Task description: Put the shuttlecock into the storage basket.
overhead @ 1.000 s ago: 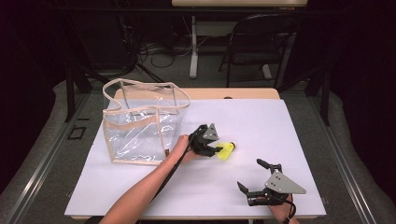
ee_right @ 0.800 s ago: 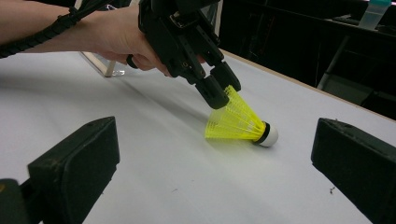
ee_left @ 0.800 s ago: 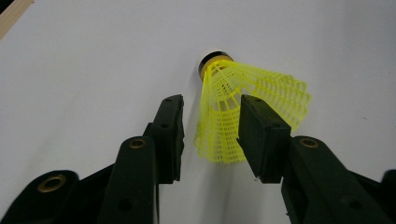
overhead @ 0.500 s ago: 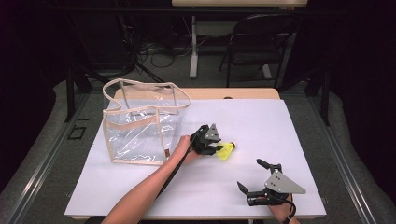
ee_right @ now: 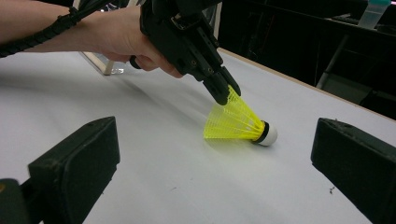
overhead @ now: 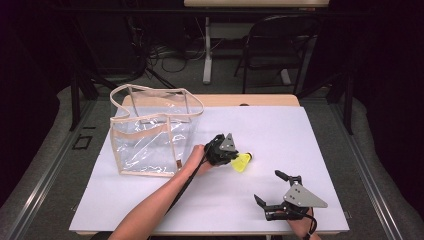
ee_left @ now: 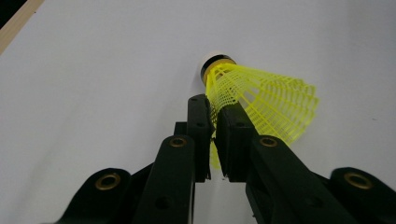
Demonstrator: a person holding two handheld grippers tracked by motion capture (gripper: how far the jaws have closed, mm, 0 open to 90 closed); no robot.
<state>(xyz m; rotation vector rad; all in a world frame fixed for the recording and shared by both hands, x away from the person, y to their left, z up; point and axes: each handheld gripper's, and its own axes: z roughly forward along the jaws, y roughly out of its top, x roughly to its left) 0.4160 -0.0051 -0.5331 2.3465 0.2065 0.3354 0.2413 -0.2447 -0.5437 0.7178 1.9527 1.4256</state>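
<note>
A yellow shuttlecock with a white cork tip lies on its side on the white table. My left gripper is shut on the rim of its mesh skirt; in the left gripper view the jaws pinch the yellow netting. From the right gripper view the same shuttlecock rests on the table with the left gripper clamped on its upper edge. My right gripper stands open near the front right of the table, jaws wide apart and nothing between them.
A clear plastic tote bag with tan trim stands upright at the left of the table, its mouth open. A black chair and a desk leg stand beyond the far edge.
</note>
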